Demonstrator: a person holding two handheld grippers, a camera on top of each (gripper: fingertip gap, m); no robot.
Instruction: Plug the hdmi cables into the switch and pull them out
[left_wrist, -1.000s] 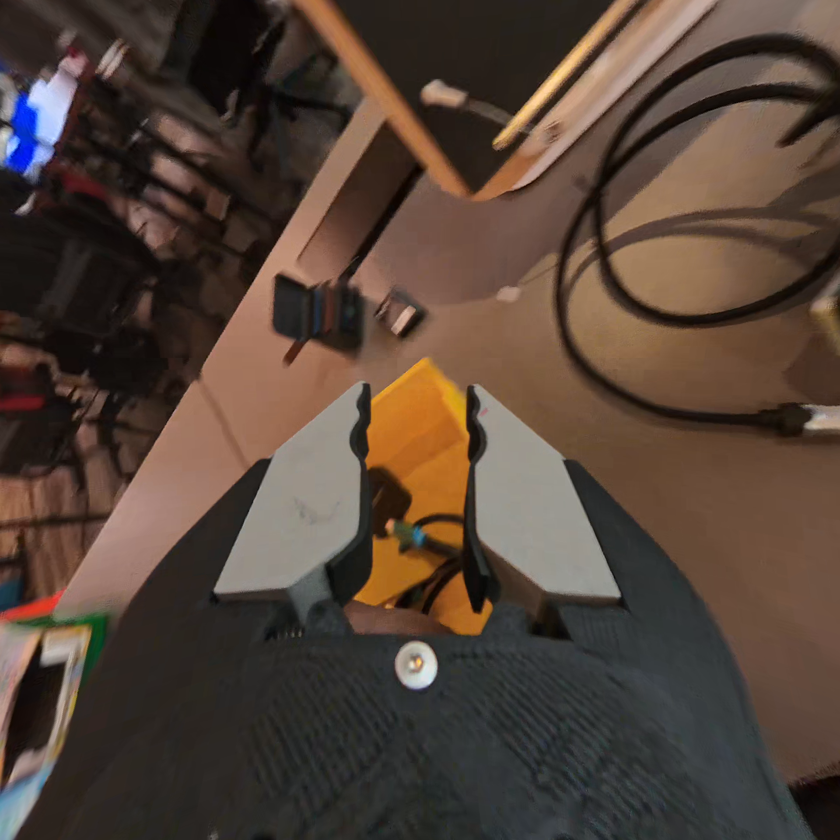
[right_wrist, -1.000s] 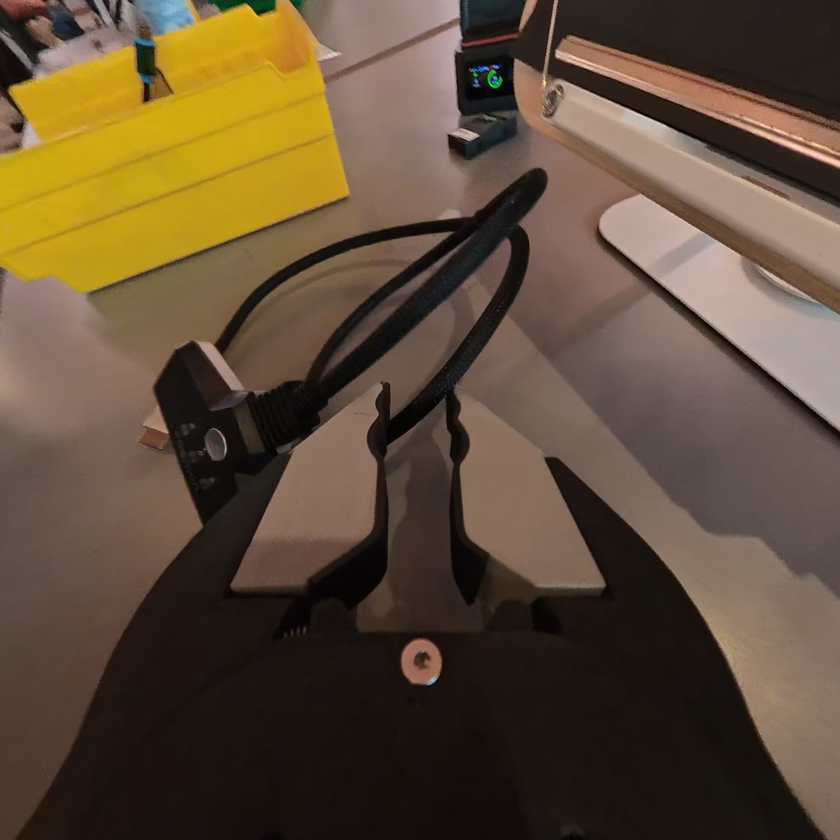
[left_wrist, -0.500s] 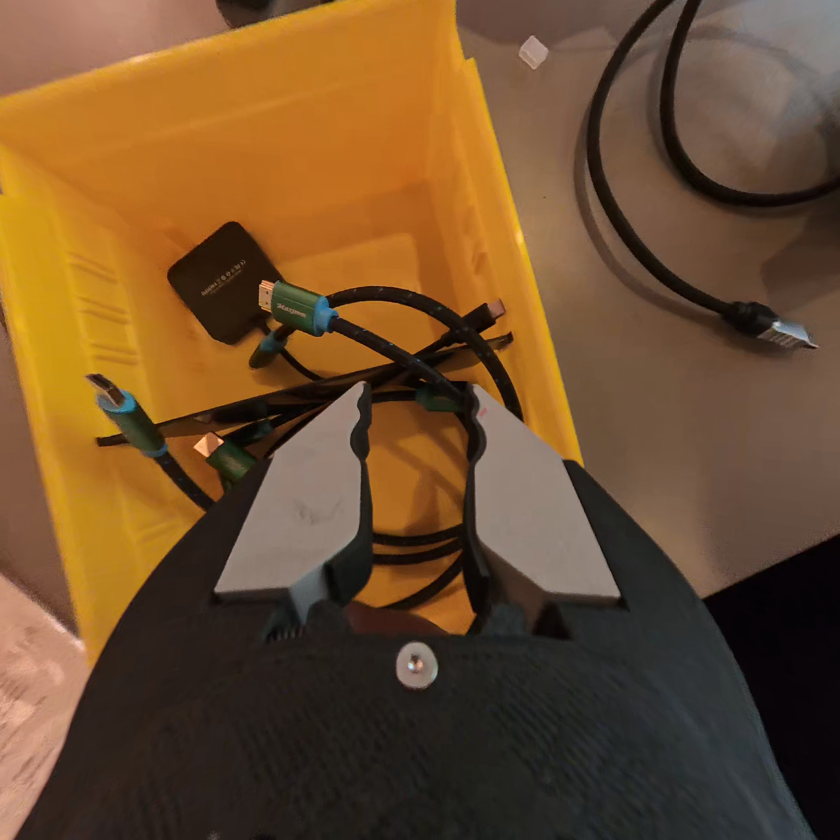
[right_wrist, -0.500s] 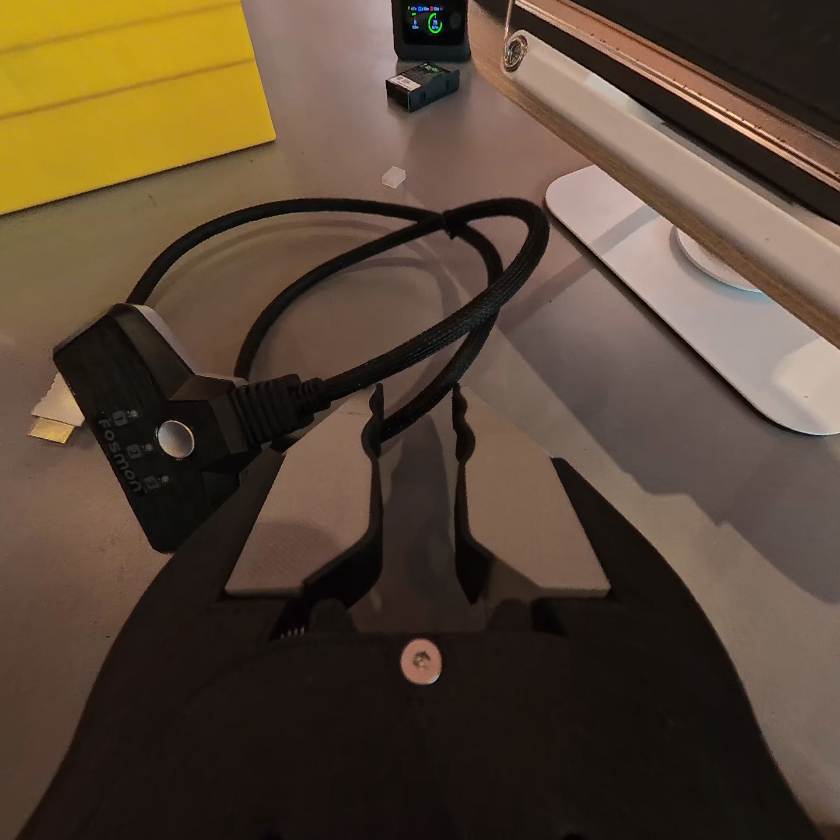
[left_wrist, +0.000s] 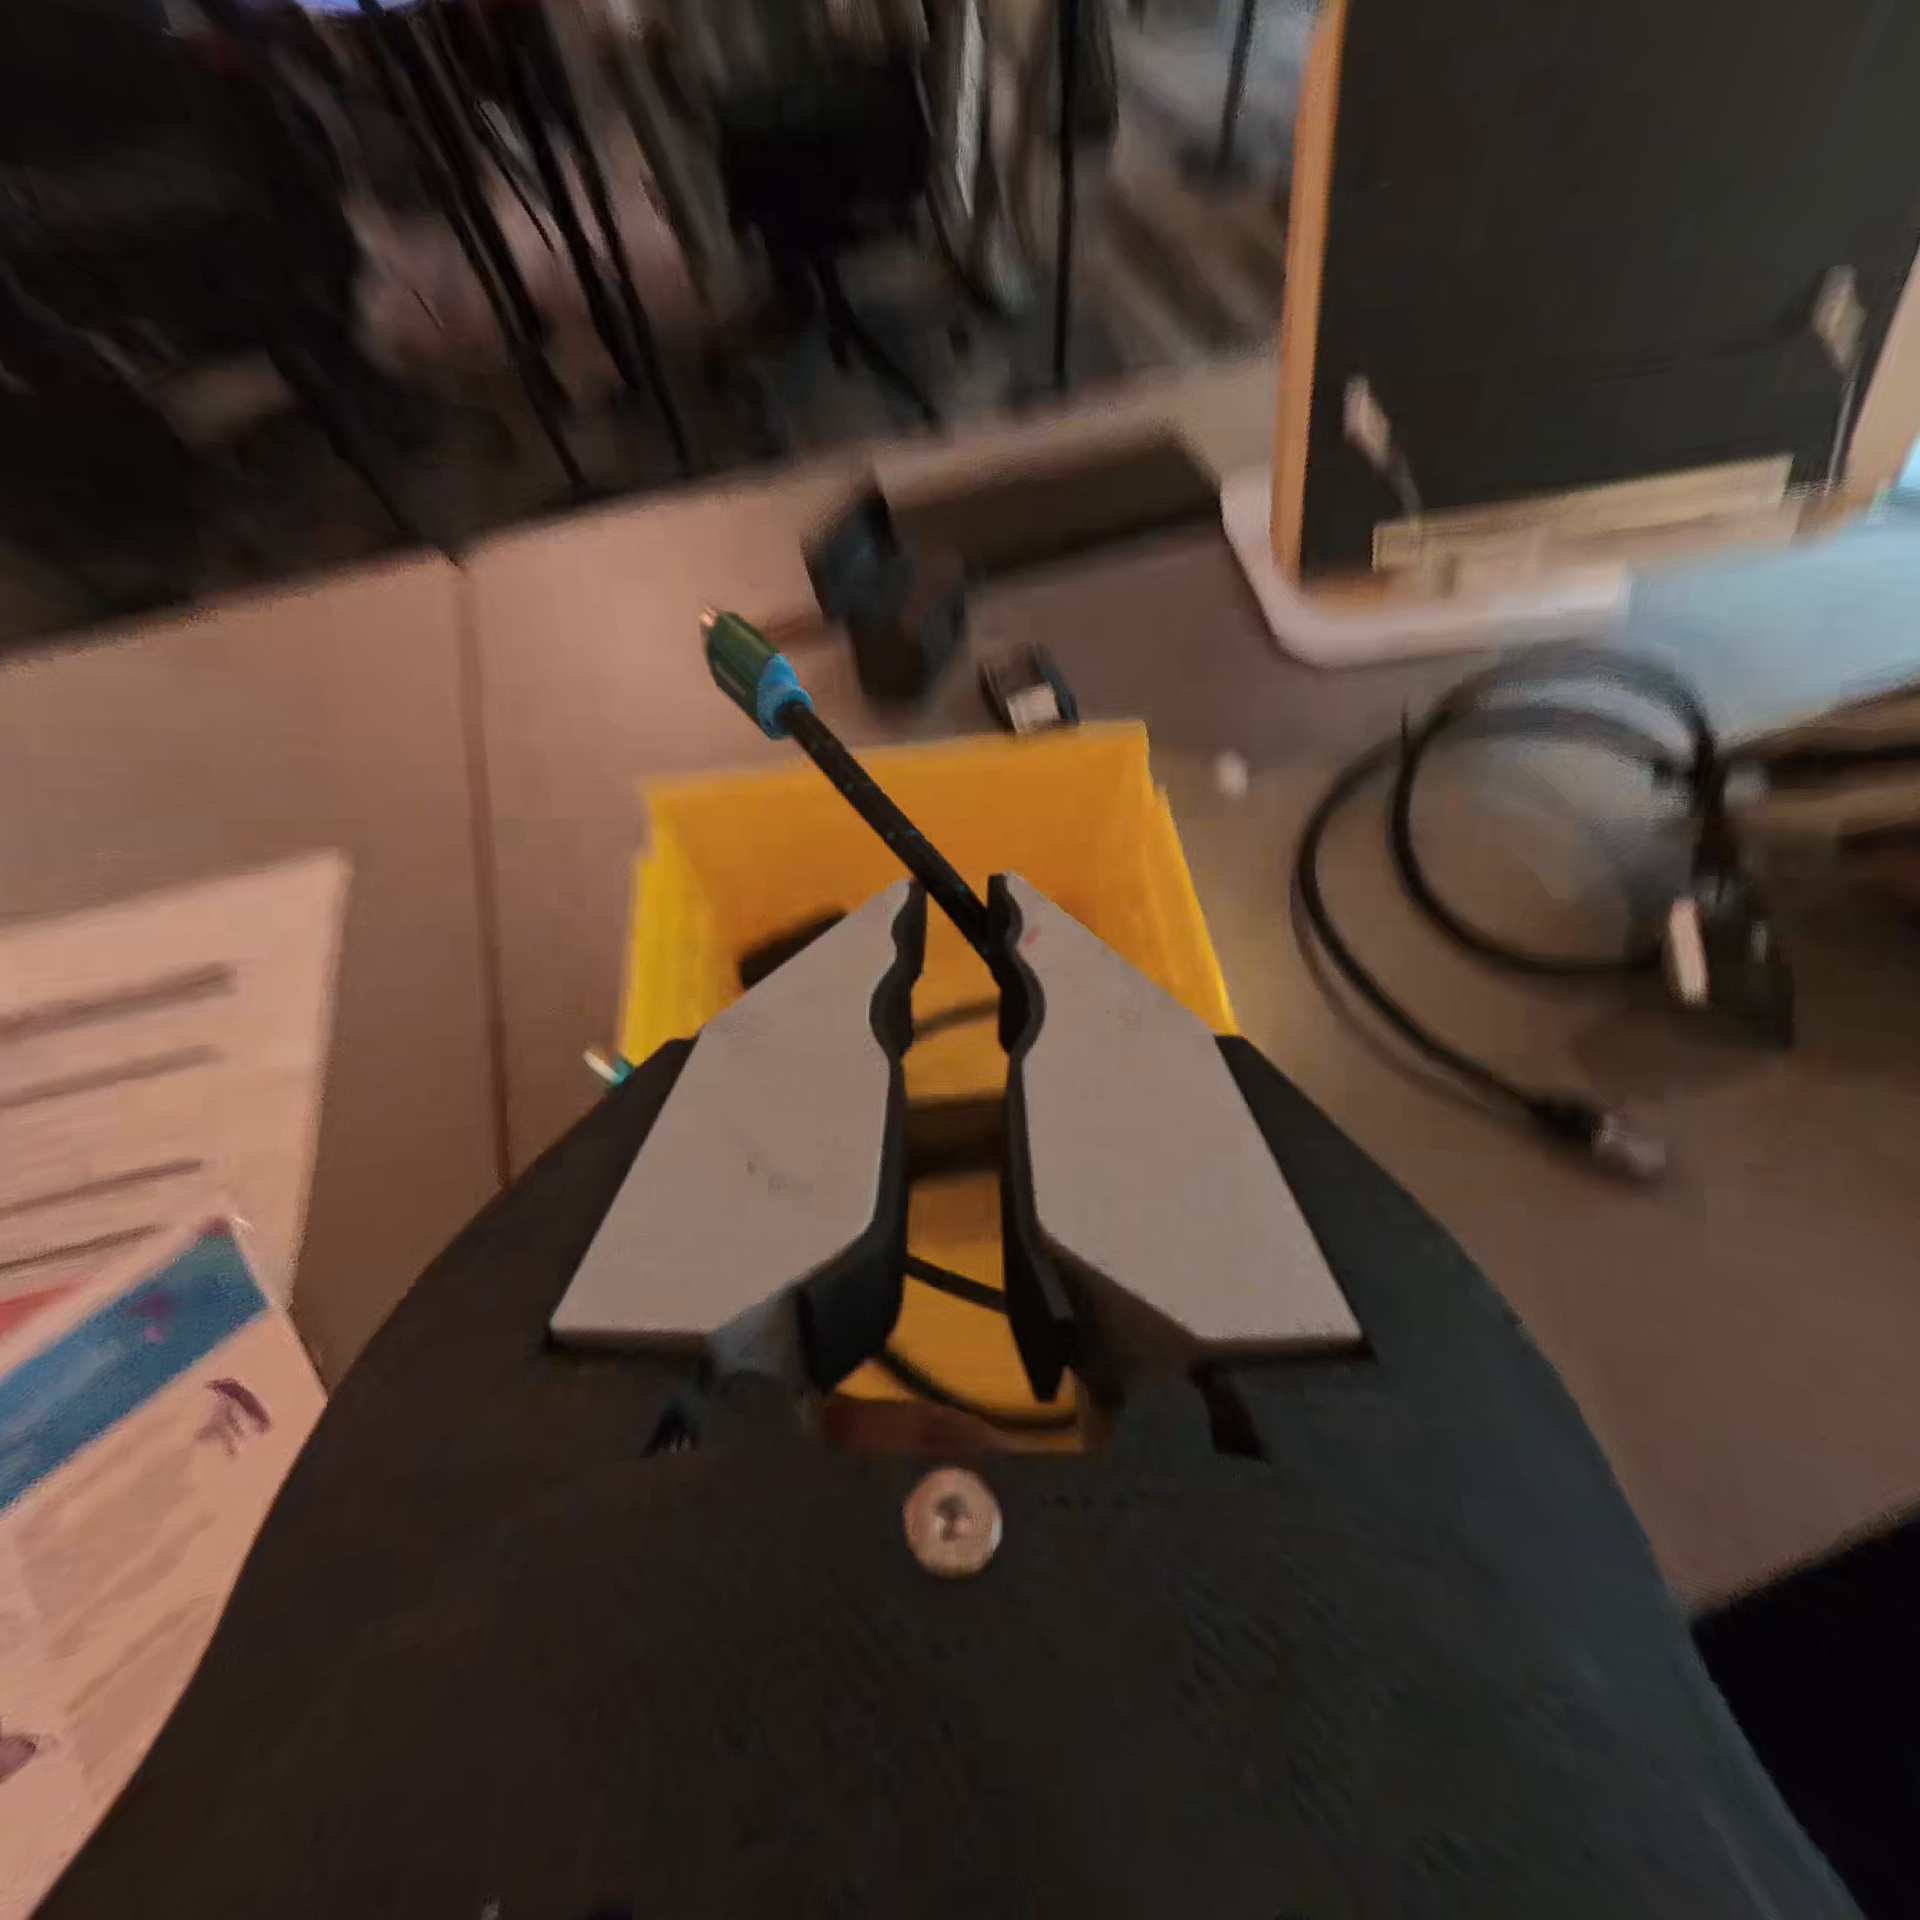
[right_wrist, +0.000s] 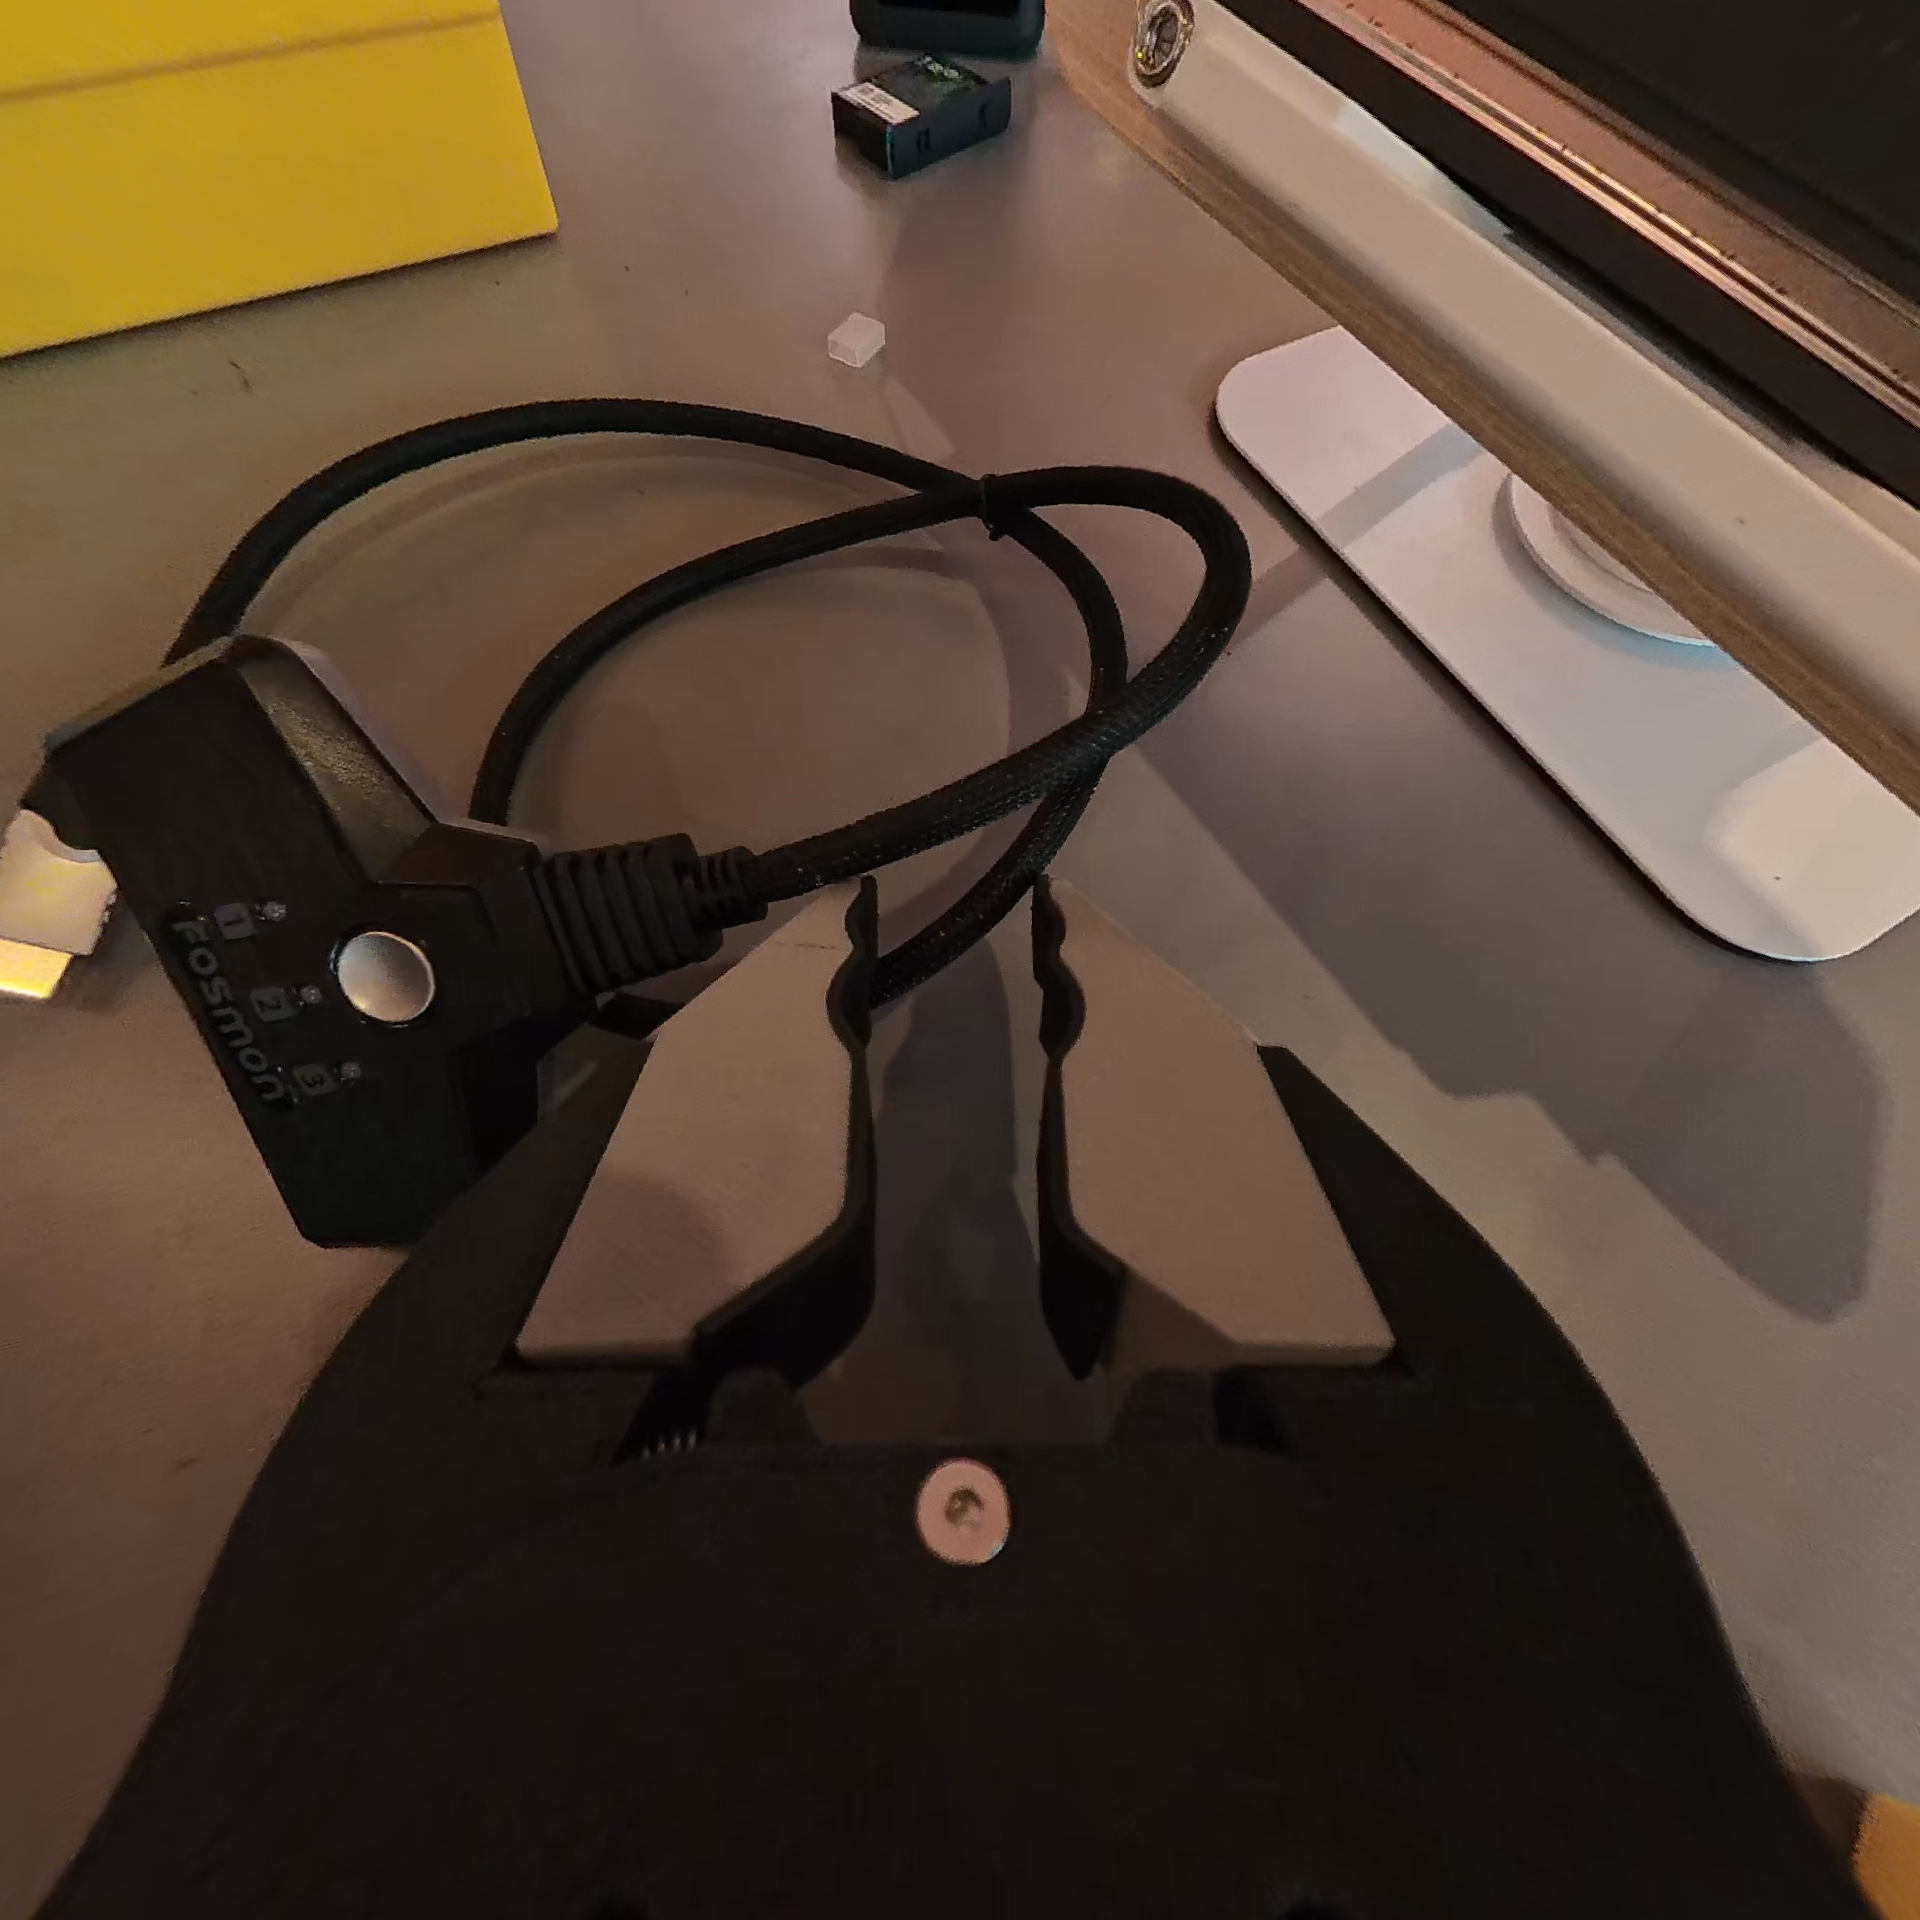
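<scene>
Left gripper (left_wrist: 956, 914) clamped on hdmi cable (left_wrist: 883, 810) above yellow bin (left_wrist: 1174, 883), right gripper (right_wrist: 951, 914) parted, empty, switch (right_wrist: 301, 935) near-left on table (right_wrist: 1351, 831).

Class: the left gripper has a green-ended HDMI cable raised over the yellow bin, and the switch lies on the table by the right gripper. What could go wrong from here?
1. The left gripper pinches the HDMI cable well behind its plug, so the plug may wobble when aimed.
2. The rest trails into the yellow bin among other cables and may snag.
3. The right gripper is open; the switch lies unheld and could slide.
</scene>
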